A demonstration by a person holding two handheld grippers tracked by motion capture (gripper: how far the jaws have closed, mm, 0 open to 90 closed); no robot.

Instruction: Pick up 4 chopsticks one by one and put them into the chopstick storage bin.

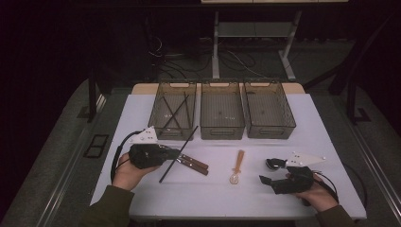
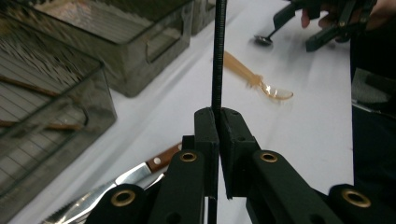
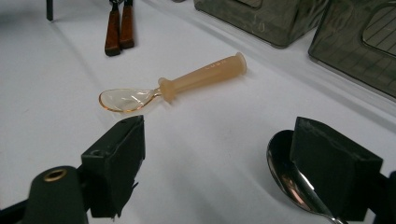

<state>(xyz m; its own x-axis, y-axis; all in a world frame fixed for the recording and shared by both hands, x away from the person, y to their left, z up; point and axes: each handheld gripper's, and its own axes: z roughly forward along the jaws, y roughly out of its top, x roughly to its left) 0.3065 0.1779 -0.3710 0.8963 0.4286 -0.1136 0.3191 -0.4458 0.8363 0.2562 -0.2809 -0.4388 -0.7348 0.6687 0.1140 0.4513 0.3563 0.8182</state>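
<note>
the left gripper (image 1: 176,152) was clamped on a black chopstick (image 1: 178,153), holding it slanted above the table (image 1: 213,189), just over two wooden-handled knives (image 1: 194,164) and in front of the left bin (image 1: 173,109). the right gripper (image 1: 267,171) stood wide, empty, a metal spoon (image 3: 292,179) against one jaw, an amber plastic spoon (image 3: 177,84) near.

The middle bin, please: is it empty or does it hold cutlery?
Empty, as far as shows: the middle bin shows bare mesh, while the left bin holds dark chopsticks.
</note>
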